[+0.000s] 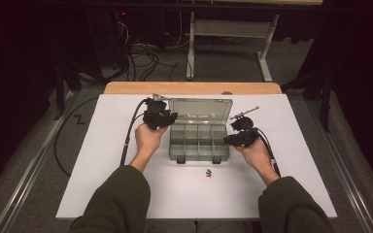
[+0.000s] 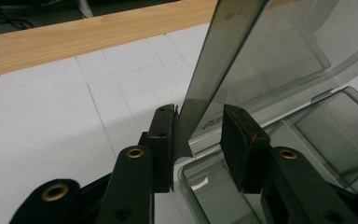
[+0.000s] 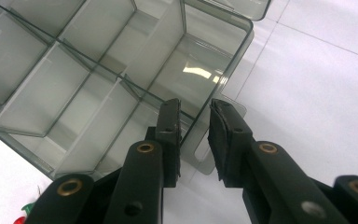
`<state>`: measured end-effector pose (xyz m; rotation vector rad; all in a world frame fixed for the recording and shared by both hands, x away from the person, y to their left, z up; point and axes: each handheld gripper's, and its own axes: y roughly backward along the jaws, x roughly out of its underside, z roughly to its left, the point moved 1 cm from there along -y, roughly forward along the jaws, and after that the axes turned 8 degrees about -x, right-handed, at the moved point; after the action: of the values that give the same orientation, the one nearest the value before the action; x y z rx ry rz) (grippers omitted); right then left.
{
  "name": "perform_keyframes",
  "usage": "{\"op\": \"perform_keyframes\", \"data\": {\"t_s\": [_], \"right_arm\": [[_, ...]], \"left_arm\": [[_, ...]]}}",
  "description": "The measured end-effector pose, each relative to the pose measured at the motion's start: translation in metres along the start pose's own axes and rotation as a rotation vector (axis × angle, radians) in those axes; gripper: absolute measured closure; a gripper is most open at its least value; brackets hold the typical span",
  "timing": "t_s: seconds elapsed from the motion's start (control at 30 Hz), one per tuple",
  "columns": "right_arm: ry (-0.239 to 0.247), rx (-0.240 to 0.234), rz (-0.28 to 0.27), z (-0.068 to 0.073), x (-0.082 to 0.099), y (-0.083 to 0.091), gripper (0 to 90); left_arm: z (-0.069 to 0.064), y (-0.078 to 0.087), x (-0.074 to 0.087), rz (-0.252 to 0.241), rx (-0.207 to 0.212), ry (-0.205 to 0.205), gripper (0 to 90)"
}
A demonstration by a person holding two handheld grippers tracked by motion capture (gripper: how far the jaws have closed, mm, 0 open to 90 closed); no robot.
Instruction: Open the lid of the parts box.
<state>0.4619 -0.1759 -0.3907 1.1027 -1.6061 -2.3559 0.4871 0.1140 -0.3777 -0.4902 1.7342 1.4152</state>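
A white desk (image 1: 126, 189) with a wooden far edge stood in a dark room, cables strewn on the floor beyond it, and a clear compartment box (image 1: 199, 143) sat near its middle with its lid (image 1: 200, 110) raised. The left hand-held gripper (image 2: 198, 140) straddled the lid's edge at the box's far left corner, one pad touching it, the other just clear. The right hand-held gripper (image 3: 195, 128), narrowly parted, straddled the box's right wall, while small coloured bits (image 1: 208, 173) lay just in front.
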Motion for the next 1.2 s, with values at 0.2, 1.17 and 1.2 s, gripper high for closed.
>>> {"op": "perform_keyframes", "data": {"t_s": [0.2,1.17,1.2], "right_arm": [[0.005,-0.001,0.002,0.000,0.000,0.000,76.1],[0.022,0.005,0.008,0.001,0.000,0.000,76.0],[0.022,0.005,0.006,0.001,0.000,0.000,76.0]], "left_arm": [[0.002,-0.009,0.002,0.019,-0.006,0.011,67.9],[0.009,-0.044,0.010,0.113,-0.042,0.045,71.8],[0.009,-0.045,0.011,0.120,-0.040,0.043,71.8]]}}
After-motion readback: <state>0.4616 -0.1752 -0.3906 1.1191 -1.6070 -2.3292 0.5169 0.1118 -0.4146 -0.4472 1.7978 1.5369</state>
